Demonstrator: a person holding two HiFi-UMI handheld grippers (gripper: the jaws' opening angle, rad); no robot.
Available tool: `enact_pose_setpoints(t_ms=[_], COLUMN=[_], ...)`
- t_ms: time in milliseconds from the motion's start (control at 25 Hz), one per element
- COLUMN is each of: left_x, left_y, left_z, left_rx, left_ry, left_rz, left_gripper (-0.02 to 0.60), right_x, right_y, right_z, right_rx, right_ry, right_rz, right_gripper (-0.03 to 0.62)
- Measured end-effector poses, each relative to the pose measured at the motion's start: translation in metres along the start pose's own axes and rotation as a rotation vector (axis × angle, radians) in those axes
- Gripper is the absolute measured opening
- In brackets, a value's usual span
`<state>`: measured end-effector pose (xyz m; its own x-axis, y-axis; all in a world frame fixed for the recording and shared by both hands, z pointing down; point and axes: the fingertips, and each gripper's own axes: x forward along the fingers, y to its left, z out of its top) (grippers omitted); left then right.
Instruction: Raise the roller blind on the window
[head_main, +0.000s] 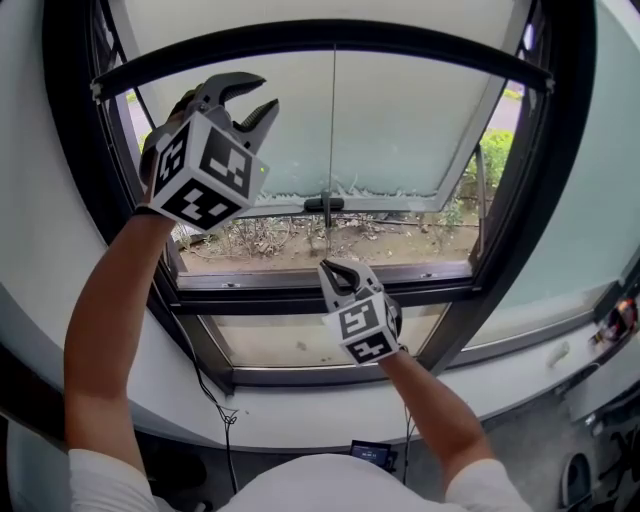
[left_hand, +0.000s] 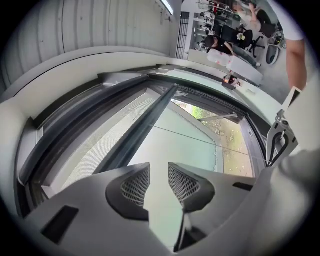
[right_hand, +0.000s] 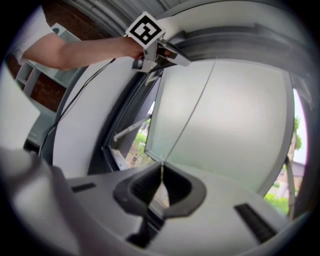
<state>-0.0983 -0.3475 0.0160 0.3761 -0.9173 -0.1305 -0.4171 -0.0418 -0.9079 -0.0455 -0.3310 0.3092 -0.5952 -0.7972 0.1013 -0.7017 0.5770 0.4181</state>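
our right claw (right_hand: 161, 172) is pinched on the cord (head_main: 333, 130) below the partly lowered roller blind (head_main: 410, 130); left claw (head_main: 262, 92) hangs parted and empty up high. we should pull straight down, steadily, keeping the cord taut.

Left tool (head_main: 265, 92) raised open, right tool (head_main: 328, 268) clamped.

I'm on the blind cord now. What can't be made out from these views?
Cord top end: head view, hidden behind the dark top bar.
Cord tail below the right tool: head view, covered by that tool, which is shut on the cord.
Dark fitting at the bottom edge of the blind: head view, too small to identify.
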Motion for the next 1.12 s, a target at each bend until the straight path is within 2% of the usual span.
enact_pose_setpoints(t_ms=[160, 280, 360, 520, 720, 880, 960, 1120], left_x=[-0.01, -0.018, -0.023, -0.039, -0.066, -0.09, -0.098, -0.111], left_y=[-0.021, -0.046, -0.066, -0.101, -0.136, -0.162, -0.177, -0.213], left_z=[-0.002, -0.01, -0.019, -0.036, -0.05, -0.06, -0.064, -0.068], left_rx=[-0.111, -0.245, -0.363, -0.649, -0.98, -1.187, -1.25, -1.282], left_ry=[-0.034, -0.057, -0.069, -0.114, -0.182, -0.225, -0.228, -0.206], left_rz=[-0.042, -0.087, -0.126, -0.173, -0.182, -0.179, -0.189, -0.247], left_gripper=[0.124, 0.124, 0.124, 0.124, 0.124, 0.124, 0.124, 0.124], right_x=[-0.002, -0.004, -0.007, -0.011, -0.015, -0.02, -0.022, -0.026], right_y=[0.001, -0.002, -0.004, -0.007, -0.009, -0.013, -0.016, -0.021], right_z=[0.0, 0.0, -0.001, 0.003, 0.008, 0.014, 0.017, 0.025], right_rx=[0.027, 0.043, 0.056, 0.072, 0.083, 0.101, 0.103, 0.108], right_ry=[-0.007, -0.008, -0.011, -0.026, -0.041, -0.058, -0.068, -0.093], right_rz=[-0.002, -0.006, -0.013, -0.027, -0.033, -0.04, -0.044, -0.06], right_gripper=[0.028, 0.028, 0.028, 0.028, 0.028, 0.028, 0.028, 0.029])
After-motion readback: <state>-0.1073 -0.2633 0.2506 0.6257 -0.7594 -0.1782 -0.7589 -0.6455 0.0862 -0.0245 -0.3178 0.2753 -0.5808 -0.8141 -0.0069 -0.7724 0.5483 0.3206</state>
